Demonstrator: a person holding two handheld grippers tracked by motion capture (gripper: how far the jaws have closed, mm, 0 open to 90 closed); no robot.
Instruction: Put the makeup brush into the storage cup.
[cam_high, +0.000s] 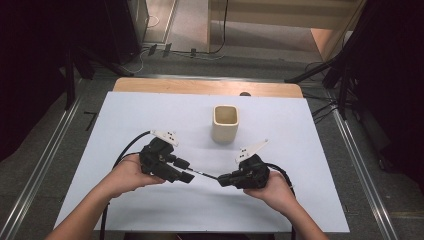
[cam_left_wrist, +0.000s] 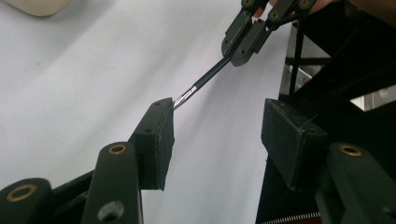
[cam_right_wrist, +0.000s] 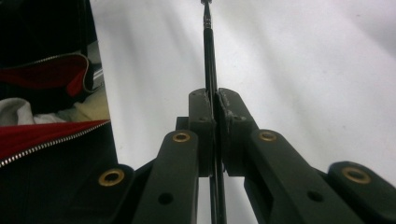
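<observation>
The high view looked forward and down over the white table (cam_high: 150, 200); each gripper view sat close behind its own jaws (very near); both shared the thin pen (cam_left_wrist: 205, 79).

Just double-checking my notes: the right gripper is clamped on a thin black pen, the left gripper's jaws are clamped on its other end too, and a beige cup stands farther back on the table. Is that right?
Not quite. The left gripper is not clamped: the left gripper view shows its jaws standing apart, with the pen tip just by one pad. The rest holds: the right gripper is shut on the pen, and the beige cup stands farther back on the table.
</observation>
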